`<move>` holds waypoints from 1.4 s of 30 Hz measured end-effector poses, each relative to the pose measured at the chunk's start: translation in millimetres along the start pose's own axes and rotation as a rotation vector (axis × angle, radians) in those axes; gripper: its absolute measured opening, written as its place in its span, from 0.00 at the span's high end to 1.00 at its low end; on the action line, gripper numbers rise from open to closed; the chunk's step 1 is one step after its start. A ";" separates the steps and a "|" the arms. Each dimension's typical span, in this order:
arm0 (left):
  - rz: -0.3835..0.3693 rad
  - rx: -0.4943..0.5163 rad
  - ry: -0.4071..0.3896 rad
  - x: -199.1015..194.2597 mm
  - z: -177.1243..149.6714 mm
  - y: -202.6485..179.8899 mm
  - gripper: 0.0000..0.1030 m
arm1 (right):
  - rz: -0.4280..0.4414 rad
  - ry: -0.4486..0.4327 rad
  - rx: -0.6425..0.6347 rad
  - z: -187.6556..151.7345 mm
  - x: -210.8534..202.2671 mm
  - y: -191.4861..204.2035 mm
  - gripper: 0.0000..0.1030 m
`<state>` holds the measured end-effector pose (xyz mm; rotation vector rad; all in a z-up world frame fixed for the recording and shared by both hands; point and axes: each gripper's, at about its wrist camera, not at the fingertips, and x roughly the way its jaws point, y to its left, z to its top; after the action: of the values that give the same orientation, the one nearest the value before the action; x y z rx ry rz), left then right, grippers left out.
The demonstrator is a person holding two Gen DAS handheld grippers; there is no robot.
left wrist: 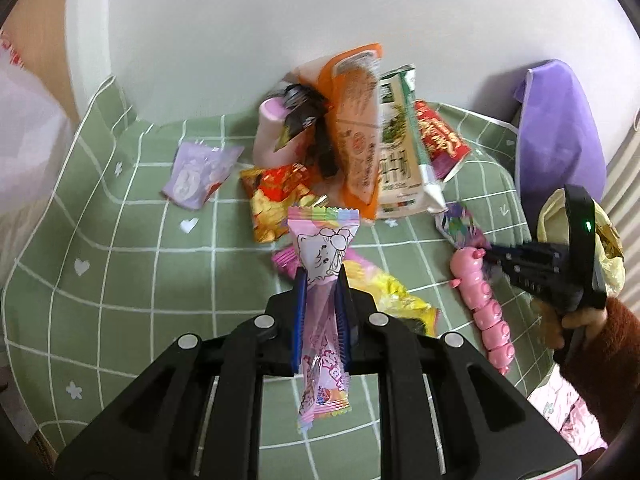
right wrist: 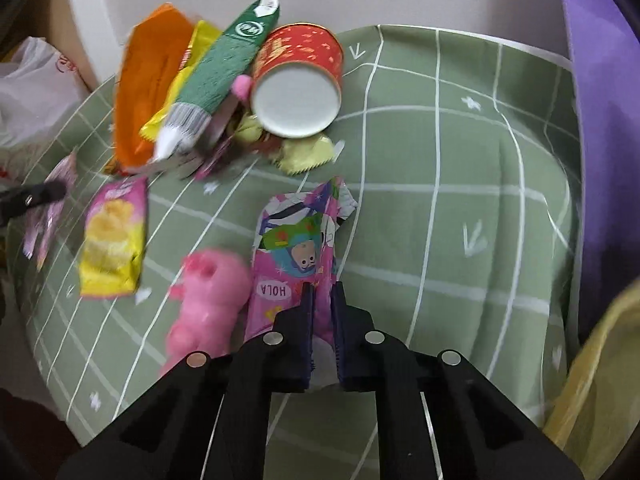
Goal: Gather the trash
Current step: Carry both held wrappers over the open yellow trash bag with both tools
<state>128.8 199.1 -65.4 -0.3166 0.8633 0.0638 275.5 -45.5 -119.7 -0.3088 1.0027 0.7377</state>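
The left gripper [left wrist: 322, 280] pointed forward over the green checked tablecloth [left wrist: 120, 280], its blue-padded jaws pressed onto a long pink candy wrapper [left wrist: 320, 256] that stood up between them and hung down behind the pads. Beyond that wrapper lay the trash heap: an orange packet [left wrist: 356, 128], a green-and-white packet [left wrist: 400, 148], a red-and-yellow snack bag [left wrist: 276, 200] and a lilac wrapper [left wrist: 196, 172] off to the heap's left. To the heap's right, the right gripper [left wrist: 500, 258] reached in level, held by a hand [left wrist: 576, 316] in a rust-brown sleeve. Its wrist view showed its jaws [right wrist: 322, 296] pinching the near end of a pink cartoon wrapper [right wrist: 296, 240] lying on the cloth, just beside a pink caterpillar toy [right wrist: 208, 300]. A red paper cup [right wrist: 300, 80] lay tipped on the heap's right.
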 end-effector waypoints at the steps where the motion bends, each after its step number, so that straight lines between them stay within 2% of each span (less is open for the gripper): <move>1: -0.010 0.008 -0.004 0.0 2.3 -4.6 0.87 | -0.002 -0.007 0.008 -3.8 -4.2 0.8 0.92; 4: -0.042 0.040 -0.018 0.2 11.0 -20.9 0.87 | -0.025 -0.044 0.063 -14.3 -26.3 -1.3 0.93; 12: -0.180 0.184 -0.081 2.3 56.3 -91.1 0.87 | -0.219 -0.209 0.156 -13.1 -127.5 -20.8 0.93; 18: -0.366 0.328 -0.161 -9.7 96.2 -181.2 0.87 | -0.390 -0.355 0.252 -23.7 -219.4 -56.4 0.93; 21: -0.472 0.402 -0.178 -14.2 107.5 -233.3 0.87 | -0.472 -0.387 0.295 -41.3 -255.5 -76.7 0.93; 26: -0.647 0.532 -0.135 -10.2 105.3 -318.6 0.87 | -0.561 -0.395 0.395 -79.5 -293.3 -107.9 0.93; 30: -0.726 0.612 -0.042 7.5 93.7 -370.9 0.87 | -0.568 -0.386 0.444 -100.3 -298.7 -119.5 0.93; 33: -0.739 0.668 0.046 29.7 82.1 -400.3 0.87 | -0.546 -0.365 0.473 -106.1 -288.7 -130.1 0.93; 37: -0.689 0.714 0.134 64.4 71.8 -422.8 0.87 | -0.500 -0.307 0.486 -102.1 -262.6 -150.6 0.93; 42: -0.593 0.717 0.165 103.0 68.5 -440.6 0.87 | -0.522 -0.228 0.468 -100.0 -231.8 -175.8 0.93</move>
<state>326.7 -207.1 7.6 0.1100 0.8692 -0.8162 255.6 -324.3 9.0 -0.0659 0.7996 0.0522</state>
